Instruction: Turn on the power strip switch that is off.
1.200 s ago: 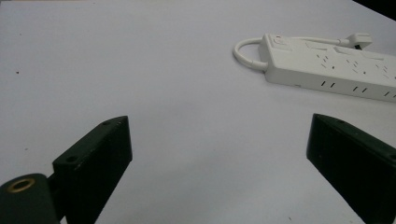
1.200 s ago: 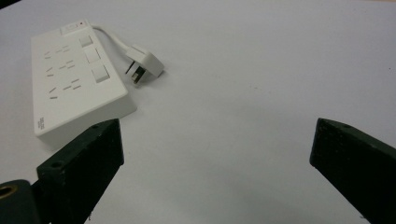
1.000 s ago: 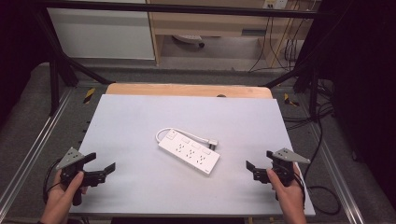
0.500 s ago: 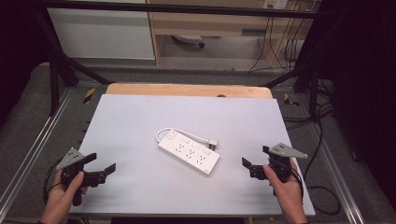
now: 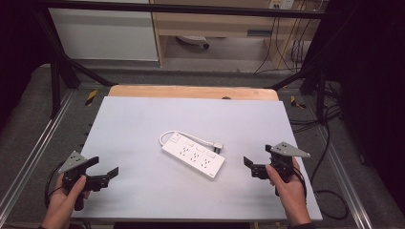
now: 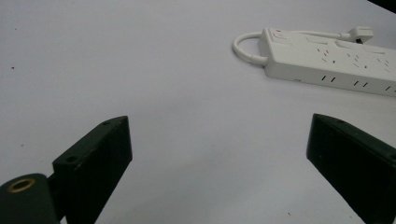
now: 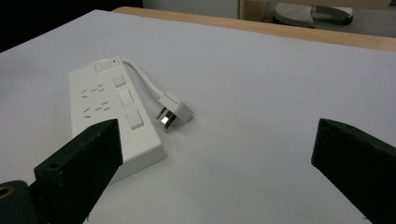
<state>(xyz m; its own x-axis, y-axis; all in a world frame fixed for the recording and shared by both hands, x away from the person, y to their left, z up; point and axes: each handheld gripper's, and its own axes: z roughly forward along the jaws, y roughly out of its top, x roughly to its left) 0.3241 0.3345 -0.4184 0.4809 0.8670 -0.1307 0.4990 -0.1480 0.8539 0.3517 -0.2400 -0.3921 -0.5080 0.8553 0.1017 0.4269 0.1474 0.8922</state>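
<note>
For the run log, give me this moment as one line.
left claw: open, empty | right claw: open, empty, nearer | power strip: flat, mid-table, untouched | plug: beside strip

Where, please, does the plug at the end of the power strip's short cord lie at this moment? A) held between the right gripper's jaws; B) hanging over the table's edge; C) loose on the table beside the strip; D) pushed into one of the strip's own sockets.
C: the plug lies flat on the table beside the power strip, prongs bare, with the open right gripper apart from it.

Power strip (image 6: 327, 60) cropped (right end).
</note>
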